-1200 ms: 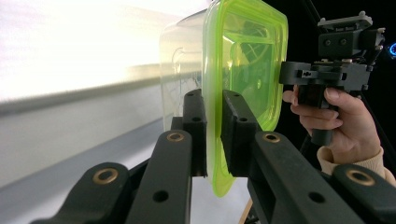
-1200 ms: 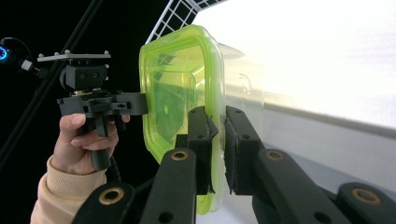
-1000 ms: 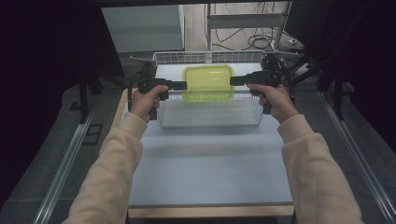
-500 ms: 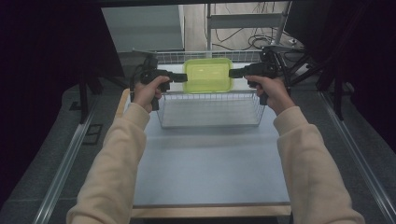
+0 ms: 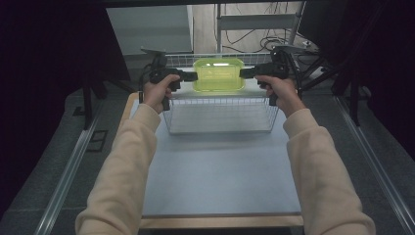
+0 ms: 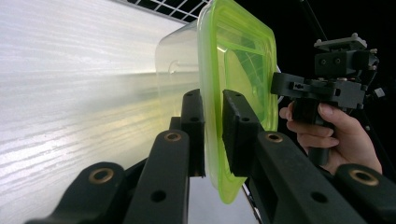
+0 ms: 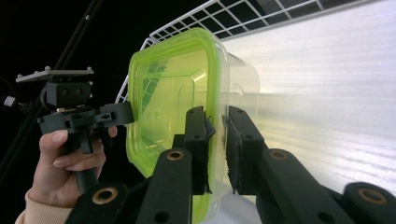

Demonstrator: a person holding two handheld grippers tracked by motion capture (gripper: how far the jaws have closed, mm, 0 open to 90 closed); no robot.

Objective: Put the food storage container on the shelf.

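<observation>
While the high view shows the container (image 5: 218, 74) slung lengthwise between the left gripper (image 5: 188, 76) and right gripper (image 5: 248, 72), above the wire basket (image 5: 221, 115), each gripper view shows its jaws clamped on one end's green rim, equally near.

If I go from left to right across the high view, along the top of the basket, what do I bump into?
Left hand → left gripper → green-lidded container → right gripper → right hand. All of this is above the wire basket.
</observation>
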